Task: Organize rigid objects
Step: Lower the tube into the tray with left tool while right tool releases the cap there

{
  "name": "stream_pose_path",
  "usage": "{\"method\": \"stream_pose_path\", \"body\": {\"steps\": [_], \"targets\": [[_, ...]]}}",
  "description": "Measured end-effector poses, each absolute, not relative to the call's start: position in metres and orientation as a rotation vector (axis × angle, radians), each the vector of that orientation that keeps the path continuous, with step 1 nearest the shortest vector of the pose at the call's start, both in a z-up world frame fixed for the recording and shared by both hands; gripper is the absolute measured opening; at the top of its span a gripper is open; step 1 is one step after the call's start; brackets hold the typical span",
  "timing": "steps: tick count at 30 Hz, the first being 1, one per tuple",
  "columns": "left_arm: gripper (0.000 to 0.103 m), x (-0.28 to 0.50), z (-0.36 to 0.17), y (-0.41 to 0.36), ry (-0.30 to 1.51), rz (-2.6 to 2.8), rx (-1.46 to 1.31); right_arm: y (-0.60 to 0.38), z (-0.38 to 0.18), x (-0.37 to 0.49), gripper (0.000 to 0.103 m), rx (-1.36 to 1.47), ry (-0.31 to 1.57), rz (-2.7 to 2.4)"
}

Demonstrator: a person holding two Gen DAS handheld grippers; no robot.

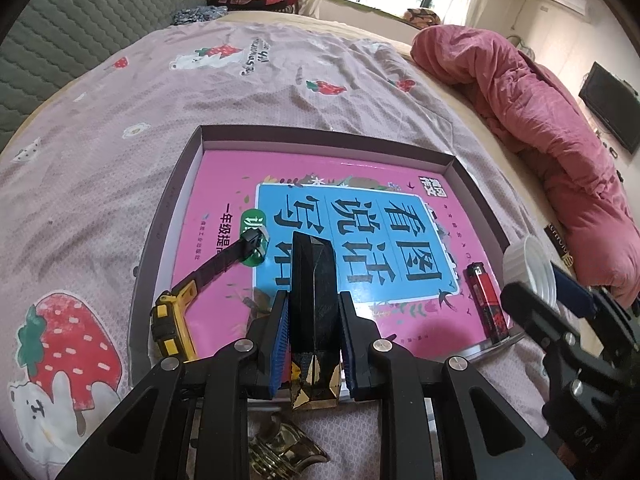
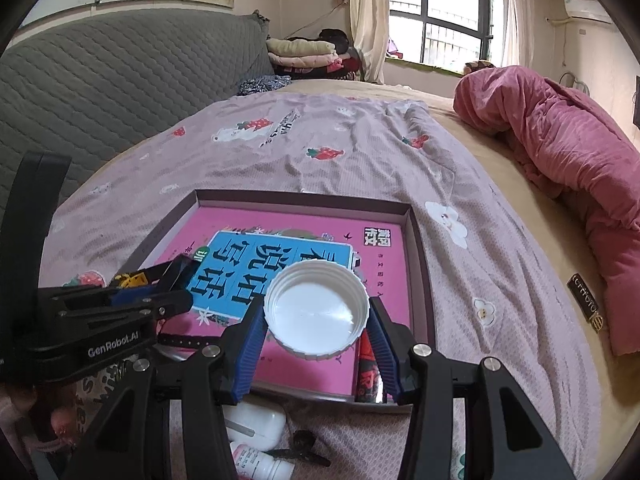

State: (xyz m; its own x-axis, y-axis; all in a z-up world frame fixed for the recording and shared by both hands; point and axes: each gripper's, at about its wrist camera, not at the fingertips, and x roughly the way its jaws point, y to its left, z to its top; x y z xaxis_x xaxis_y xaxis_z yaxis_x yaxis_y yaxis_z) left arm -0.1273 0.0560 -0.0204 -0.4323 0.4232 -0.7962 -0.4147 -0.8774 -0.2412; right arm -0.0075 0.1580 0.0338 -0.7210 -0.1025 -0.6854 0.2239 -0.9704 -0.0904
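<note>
Clamping a faceted black-and-gold bottle (image 1: 312, 312) at lower centre, the left gripper (image 1: 313, 320) hangs over the tray (image 1: 168, 216) holding a pink book (image 1: 224, 184), tape measure (image 1: 172, 320) and lighter (image 1: 486, 304). The right gripper (image 2: 316, 340) pinches a white lid (image 2: 316, 314), lower centre.

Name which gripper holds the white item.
The right gripper: it clamps the white ribbed lid, whereas the left gripper clamps a black faceted bottle.

Soft daylight from the window (image 2: 440, 20), blown-out panes, heavy fisheye bending, dark vignetted corners.
</note>
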Motion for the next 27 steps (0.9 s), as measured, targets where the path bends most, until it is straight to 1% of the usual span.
{"method": "stream_pose_path", "body": {"steps": [7, 9, 20, 27], "targets": [[0.024, -0.132, -0.022, 0.061, -0.023, 2.293, -1.311, 0.157, 0.03, -0.01, 0.05, 1.093, 0.246, -2.748], [0.023, -0.133, -0.025, 0.064, -0.004, 2.29, -1.321, 0.156, 0.027, -0.012, 0.05, 1.108, 0.249, -2.739], [0.023, -0.132, -0.042, 0.063, -0.018, 2.258, -1.397, 0.15, 0.01, -0.014, 0.05, 1.17, 0.28, -2.697], [0.023, -0.128, -0.044, 0.063, -0.007, 2.258, -1.386, 0.154, 0.0, -0.018, 0.05, 1.22, 0.247, -2.677]]}}
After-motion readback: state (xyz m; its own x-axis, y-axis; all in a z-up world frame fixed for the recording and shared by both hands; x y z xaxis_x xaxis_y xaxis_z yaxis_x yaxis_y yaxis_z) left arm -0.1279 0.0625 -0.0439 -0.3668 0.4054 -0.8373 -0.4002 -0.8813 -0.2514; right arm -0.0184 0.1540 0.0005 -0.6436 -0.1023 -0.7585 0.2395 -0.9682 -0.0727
